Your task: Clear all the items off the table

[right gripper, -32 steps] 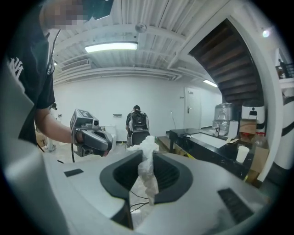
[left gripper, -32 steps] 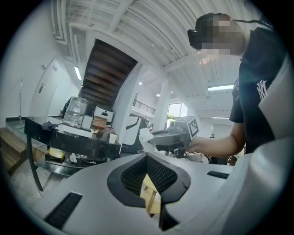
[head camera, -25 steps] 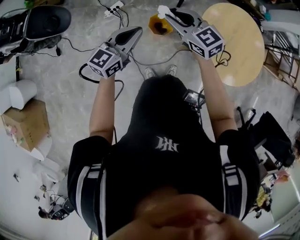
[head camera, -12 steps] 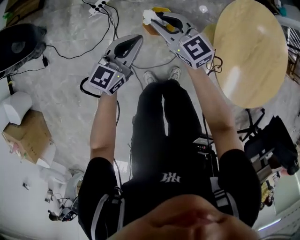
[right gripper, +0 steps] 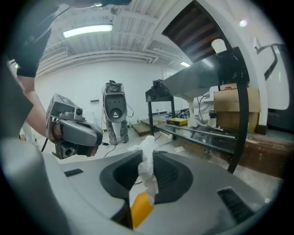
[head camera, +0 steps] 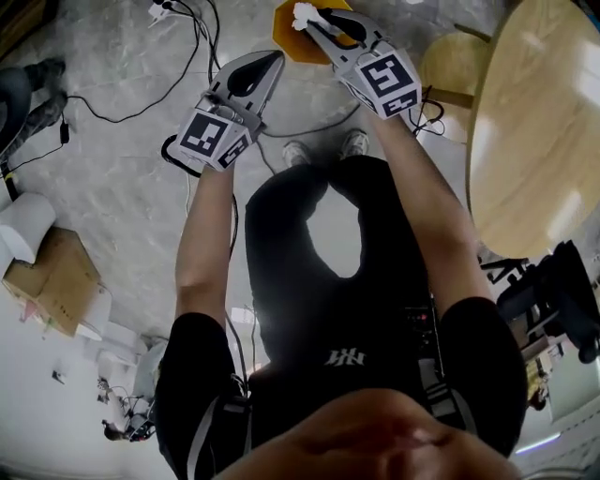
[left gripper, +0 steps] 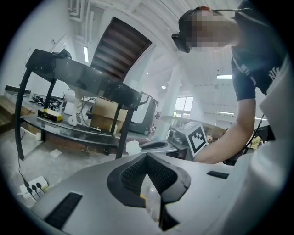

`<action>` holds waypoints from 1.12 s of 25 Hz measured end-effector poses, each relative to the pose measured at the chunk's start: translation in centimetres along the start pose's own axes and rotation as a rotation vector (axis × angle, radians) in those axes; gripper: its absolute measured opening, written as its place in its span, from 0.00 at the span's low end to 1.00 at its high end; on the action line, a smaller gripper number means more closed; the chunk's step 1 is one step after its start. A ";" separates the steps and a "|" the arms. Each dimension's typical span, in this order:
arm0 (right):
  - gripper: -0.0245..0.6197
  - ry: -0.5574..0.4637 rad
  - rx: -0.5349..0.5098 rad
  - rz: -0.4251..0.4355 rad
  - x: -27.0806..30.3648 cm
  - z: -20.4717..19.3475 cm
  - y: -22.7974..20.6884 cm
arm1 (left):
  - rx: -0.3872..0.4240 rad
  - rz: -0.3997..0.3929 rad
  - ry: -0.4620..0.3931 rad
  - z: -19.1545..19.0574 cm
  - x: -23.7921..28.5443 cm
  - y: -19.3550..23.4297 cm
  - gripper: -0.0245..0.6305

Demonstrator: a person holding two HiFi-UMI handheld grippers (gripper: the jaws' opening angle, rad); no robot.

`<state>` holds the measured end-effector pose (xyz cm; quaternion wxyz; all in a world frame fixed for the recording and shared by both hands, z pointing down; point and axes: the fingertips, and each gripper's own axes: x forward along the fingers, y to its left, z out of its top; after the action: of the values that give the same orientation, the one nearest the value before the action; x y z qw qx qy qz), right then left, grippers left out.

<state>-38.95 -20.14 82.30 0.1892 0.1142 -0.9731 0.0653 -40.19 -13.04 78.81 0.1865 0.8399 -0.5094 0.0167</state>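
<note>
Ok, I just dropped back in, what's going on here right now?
A person stands next to the round wooden table with a claw in each hand. The right claw is clamped on a crumpled white tissue and holds it over the orange bin on the floor; the tissue has not been dropped yet. The left claw is closed with nothing in it, held alongside.

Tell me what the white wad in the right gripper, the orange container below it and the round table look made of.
White wad: thin paper, likely tissue; matte, crumpled, creased.
Orange container: probably plastic; even, saturated colour, though blurred.
Round table: wood or wood-look laminate; pale grain streaks, soft sheen.
</note>
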 end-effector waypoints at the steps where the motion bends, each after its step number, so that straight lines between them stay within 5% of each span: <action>1: 0.15 -0.007 0.009 -0.007 0.5 -0.8 -0.3 | 0.000 -0.003 -0.009 -0.7 0.3 0.5 0.06; 14: 0.15 0.069 0.030 -0.009 5.3 -12.7 -2.3 | 0.024 -0.025 0.044 -9.5 2.6 4.6 0.06; 24: 0.16 0.097 0.011 -0.016 4.9 -16.4 -3.1 | 0.072 -0.036 0.048 -10.6 4.5 5.1 0.06; 28: 0.46 0.095 0.017 -0.019 4.4 -16.3 -3.6 | 0.064 -0.032 0.045 -9.7 4.9 4.2 0.06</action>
<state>-36.27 -21.66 99.31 0.2350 0.1216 -0.9613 0.0772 -39.93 -15.73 90.14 0.1713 0.8528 -0.4908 0.0489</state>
